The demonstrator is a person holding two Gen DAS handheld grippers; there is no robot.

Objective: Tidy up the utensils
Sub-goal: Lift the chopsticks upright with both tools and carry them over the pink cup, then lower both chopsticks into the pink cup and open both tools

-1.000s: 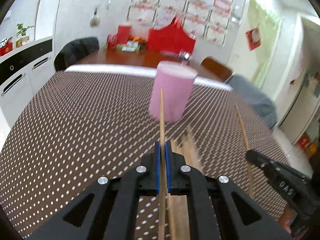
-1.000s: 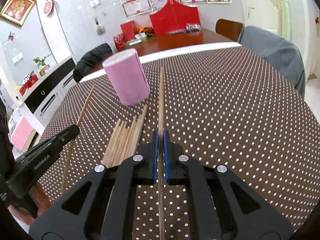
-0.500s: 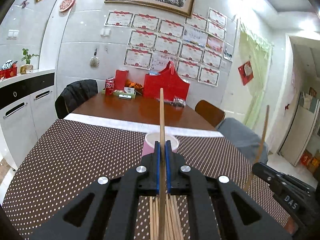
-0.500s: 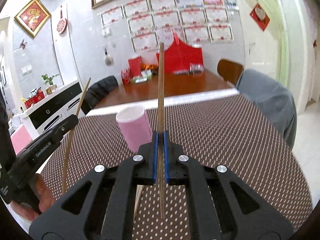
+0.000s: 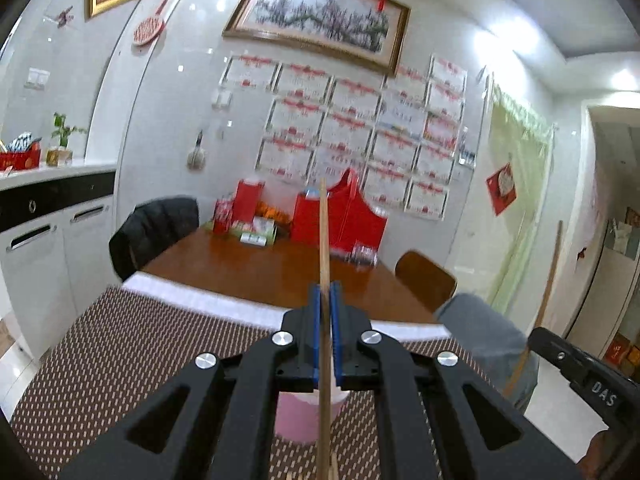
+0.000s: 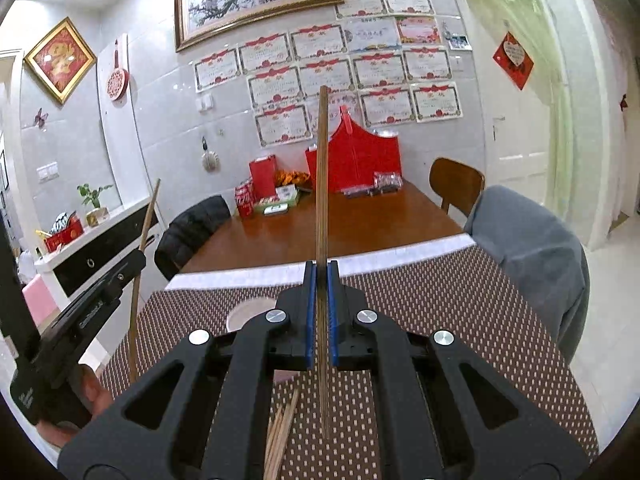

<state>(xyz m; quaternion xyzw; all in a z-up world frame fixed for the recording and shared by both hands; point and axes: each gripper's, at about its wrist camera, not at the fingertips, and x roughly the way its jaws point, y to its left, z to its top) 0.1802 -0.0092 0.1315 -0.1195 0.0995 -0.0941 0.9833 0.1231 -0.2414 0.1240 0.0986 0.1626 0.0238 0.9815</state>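
My left gripper point(image 5: 326, 296) is shut on a wooden chopstick point(image 5: 324, 232) that points up and forward. The pink cup point(image 5: 306, 416) stands on the table below and behind its jaws, mostly hidden. My right gripper point(image 6: 321, 276) is shut on another chopstick point(image 6: 321, 176), held nearly upright. The cup's rim point(image 6: 248, 312) shows left of the right gripper's fingers. A bundle of loose chopsticks point(image 6: 280, 432) lies on the table under the right gripper. Each gripper shows in the other's view, the right one point(image 5: 532, 336) and the left one point(image 6: 138, 258), with its chopstick.
The table carries a brown dotted cloth point(image 6: 460, 300) with a white edge. Beyond it is bare wood tabletop point(image 6: 360, 220) with red boxes and packets. Chairs stand around, one draped in grey cloth point(image 6: 532, 240). A white cabinet point(image 5: 36, 248) is at the left.
Both grippers have tilted upward with their chopsticks, so the views now look at the wall. The pink cup has dropped low in both views, behind the jaws.
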